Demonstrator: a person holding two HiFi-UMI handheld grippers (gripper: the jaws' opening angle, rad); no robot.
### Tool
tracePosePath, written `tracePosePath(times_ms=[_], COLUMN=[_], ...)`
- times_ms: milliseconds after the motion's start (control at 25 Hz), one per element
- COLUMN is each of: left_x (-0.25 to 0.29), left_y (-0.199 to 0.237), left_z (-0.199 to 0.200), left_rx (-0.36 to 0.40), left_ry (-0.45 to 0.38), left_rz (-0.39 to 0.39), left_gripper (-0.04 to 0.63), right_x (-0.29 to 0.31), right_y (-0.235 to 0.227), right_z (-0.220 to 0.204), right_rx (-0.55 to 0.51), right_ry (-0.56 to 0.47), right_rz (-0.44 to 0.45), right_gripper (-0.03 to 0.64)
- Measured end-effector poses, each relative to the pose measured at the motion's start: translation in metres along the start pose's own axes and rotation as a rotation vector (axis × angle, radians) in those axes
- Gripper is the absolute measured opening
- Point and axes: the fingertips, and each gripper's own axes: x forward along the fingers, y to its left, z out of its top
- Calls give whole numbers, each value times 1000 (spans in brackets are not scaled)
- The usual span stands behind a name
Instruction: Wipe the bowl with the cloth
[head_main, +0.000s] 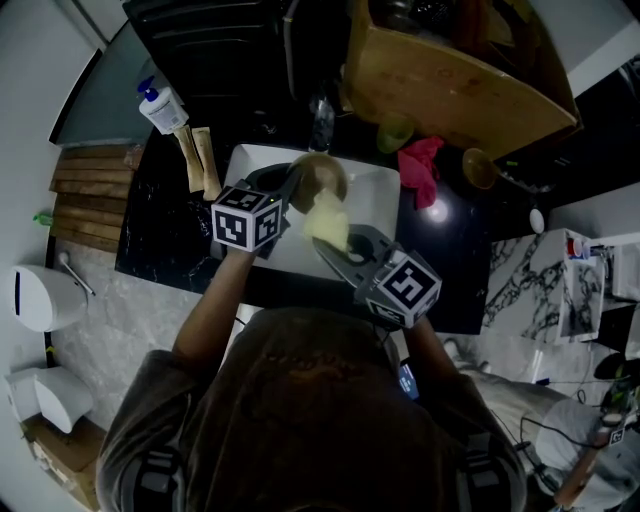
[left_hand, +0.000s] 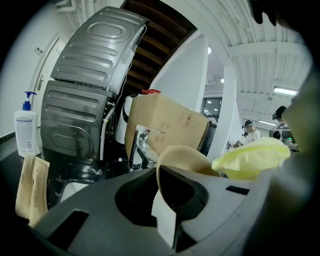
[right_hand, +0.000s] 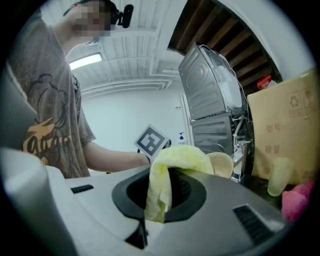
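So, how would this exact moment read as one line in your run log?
left gripper: shut on bowl | right gripper: shut on cloth | cloth: beside bowl rim, above sink

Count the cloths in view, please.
2. A yellow cloth is clamped in the right gripper, held over the sink by the bowl. A pink cloth lies crumpled on the black counter, right of the sink. Others may be hidden behind the cardboard box.
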Motion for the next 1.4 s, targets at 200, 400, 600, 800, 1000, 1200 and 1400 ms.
tracePosePath(times_ms=[200,400,600,800,1000,1200,1400], left_x=[1,0,-1,0,-2,-3,-2], left_y=[-14,-26,-31,-38,-38,-42,-44], left_z=[-3,-4,-6,-9,-11,-12,-13], left_rx=[70,121,204,312,332,377,389], left_ry=[10,7,9,15,15,15,4], left_rz=[-8,-18,3,30,41,53,70], left_gripper=[20,20,20,25,25,26,25], right_x=[17,25,27,35,39,39,37], right_y=[-19,-46,-61,-65,-74,-89,-100], right_z=[-13,-20,-20,-34,-38,-38,-37], right_rx=[132,132,100,122,115,98,53], right_ry=[56,112,151,216,243,249,254], right_rz=[-2,-78,-135,-134,-166,-230,-301], right_gripper=[21,21,21,21,21,21,21])
